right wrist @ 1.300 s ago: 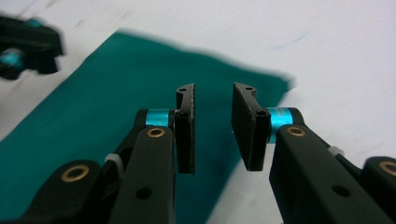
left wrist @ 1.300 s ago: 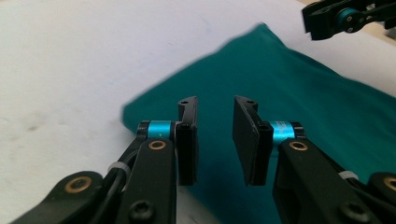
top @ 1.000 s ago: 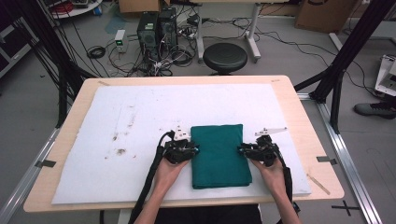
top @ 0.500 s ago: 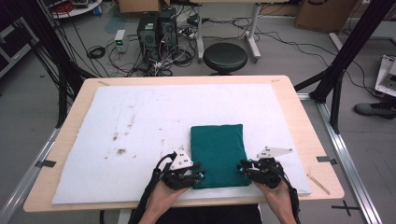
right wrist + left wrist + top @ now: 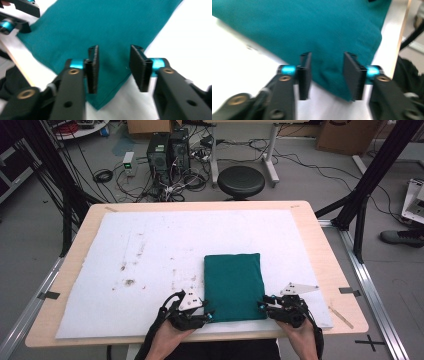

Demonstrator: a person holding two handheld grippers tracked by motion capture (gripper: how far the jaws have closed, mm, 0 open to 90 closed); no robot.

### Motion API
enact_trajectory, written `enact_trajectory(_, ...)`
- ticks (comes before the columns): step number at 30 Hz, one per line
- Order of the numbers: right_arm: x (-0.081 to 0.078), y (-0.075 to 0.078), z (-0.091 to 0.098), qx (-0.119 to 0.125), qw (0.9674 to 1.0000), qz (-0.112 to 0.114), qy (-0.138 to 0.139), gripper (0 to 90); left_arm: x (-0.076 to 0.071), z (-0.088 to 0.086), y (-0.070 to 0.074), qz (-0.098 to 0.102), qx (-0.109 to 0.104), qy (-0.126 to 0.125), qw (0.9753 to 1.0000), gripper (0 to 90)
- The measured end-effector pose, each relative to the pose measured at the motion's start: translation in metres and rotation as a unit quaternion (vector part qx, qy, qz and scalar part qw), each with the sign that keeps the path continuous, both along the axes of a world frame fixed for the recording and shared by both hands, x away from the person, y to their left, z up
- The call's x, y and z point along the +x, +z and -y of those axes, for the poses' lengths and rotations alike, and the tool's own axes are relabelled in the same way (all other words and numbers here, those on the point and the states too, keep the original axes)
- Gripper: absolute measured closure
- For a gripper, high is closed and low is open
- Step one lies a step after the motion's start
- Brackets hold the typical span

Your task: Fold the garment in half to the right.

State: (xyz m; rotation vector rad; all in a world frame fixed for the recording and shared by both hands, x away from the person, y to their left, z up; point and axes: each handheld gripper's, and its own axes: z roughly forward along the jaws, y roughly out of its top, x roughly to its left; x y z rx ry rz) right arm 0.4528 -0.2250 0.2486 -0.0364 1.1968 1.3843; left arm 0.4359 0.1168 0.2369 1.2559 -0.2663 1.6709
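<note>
Table [image 5: 320, 235] of pale wood carries a white mat [image 5: 165, 250], and on the mat's near right part lies my folded teal cloth [image 5: 233, 285], flat, its near edge close to the mat's front border. My left gripper [image 5: 209, 316] sits at the cloth's near left corner and my right gripper [image 5: 261, 304] at its near right corner, both low over the mat. In each gripper view the jaws stand apart, having just been opening, with a cloth corner lying between them and the pads off the fabric, so nothing is gripped. Brown stains [image 5: 129, 281] mark the mat left of the cloth, well apart from my grippers.
</note>
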Motion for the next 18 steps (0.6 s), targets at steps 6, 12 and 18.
enact_trajectory(6,-0.013,0.004,0.009,0.034,0.9988,0.025,0.026,36.2,-0.020,-0.030,0.011,0.021,-0.040,-0.044,0.9980,39.8)
enact_trajectory(12,-0.023,0.007,0.016,0.056,0.9960,0.060,0.035,23.7,-0.032,-0.064,0.024,0.034,-0.090,-0.078,0.9923,28.2)
enact_trajectory(18,-0.027,0.011,0.025,0.078,0.9919,0.089,0.044,20.7,-0.037,-0.107,0.031,0.061,-0.142,-0.097,0.9832,25.1)
